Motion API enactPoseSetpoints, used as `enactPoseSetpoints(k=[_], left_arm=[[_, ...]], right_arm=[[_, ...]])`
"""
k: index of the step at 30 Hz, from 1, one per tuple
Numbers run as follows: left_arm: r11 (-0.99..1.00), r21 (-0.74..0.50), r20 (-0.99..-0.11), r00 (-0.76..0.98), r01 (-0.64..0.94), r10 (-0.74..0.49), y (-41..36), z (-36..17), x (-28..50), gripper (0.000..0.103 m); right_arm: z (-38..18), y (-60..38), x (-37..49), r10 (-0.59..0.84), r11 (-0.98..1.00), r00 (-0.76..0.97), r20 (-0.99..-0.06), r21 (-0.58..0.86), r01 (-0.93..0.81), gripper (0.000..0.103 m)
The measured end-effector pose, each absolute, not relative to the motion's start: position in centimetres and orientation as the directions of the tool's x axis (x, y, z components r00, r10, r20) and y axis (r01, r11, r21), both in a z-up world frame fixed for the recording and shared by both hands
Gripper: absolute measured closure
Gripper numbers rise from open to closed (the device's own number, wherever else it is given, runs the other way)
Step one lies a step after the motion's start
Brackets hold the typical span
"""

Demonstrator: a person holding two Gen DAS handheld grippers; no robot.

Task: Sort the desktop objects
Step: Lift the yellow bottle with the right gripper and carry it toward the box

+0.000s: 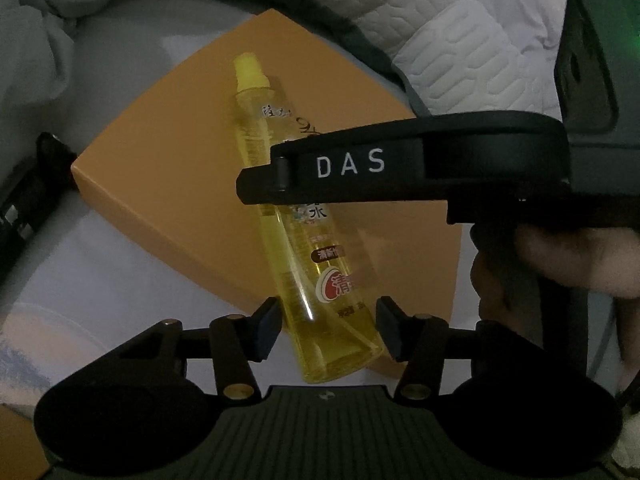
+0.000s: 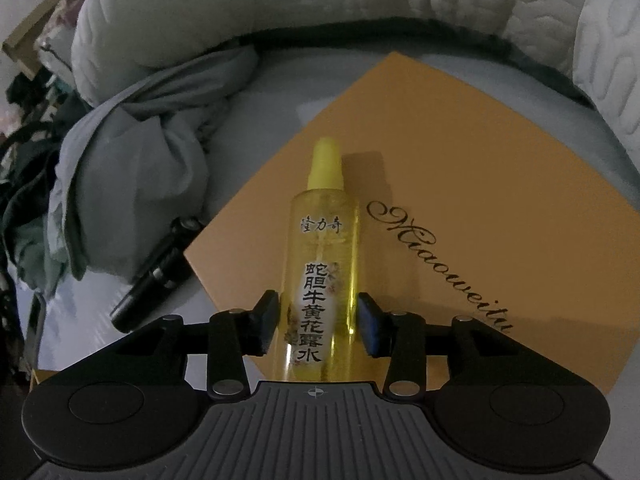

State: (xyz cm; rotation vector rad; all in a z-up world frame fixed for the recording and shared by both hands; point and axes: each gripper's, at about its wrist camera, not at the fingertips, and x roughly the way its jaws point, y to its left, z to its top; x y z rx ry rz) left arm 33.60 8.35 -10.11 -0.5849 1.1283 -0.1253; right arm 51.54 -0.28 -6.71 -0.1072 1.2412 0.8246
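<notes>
Two grippers meet on one yellow bottle (image 2: 323,264), which lies over an orange box (image 2: 460,168) at mid-frame in both views. Right gripper (image 2: 318,326): jaws clamped on the bottle's lower body, pads pressing both sides. Left gripper (image 1: 328,330): jaws closed around the bottle's base end, the left pad touching; the right pad's contact I cannot tell. Left of the box lie a black tube (image 2: 156,268) and grey cloth (image 2: 132,160).
</notes>
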Motion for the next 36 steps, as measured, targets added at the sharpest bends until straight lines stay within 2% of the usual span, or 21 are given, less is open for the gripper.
enactPoseSetpoints(k=[5, 11, 17, 24, 36], left_arm=[[0.830, -0.527, -0.800, 0.436, -0.183, -0.412, 7.5, -10.1, 33.1, 0.050], [0.813, -0.565, -0.757, 0.478, -0.138, -0.445, 8.0, -7.1, 29.4, 0.053], [0.819, -0.568, -0.717, 0.534, -0.076, -0.448, 8.1, -2.2, 25.5, 0.056], [0.829, -0.559, -0.647, 0.619, 0.012, -0.445, 7.6, 3.9, 21.4, 0.058], [0.858, -0.497, -0.542, 0.727, 0.129, -0.422, 5.1, 12.4, 16.2, 0.060]], right_arm=[[-6.2, -1.1, 50.7, 0.500, 0.716, 0.101, -0.860, 0.344, -0.608, 0.058], [-3.7, -3.4, 48.9, 0.557, 0.708, 0.139, -0.819, 0.381, -0.594, 0.058], [1.6, -5.4, 45.3, 0.619, 0.683, 0.198, -0.760, 0.395, -0.615, 0.058], [9.6, -7.0, 39.5, 0.662, 0.657, 0.290, -0.691, 0.349, -0.668, 0.058], [21.0, -9.4, 30.3, 0.732, 0.619, 0.400, -0.551, 0.295, -0.728, 0.058]])
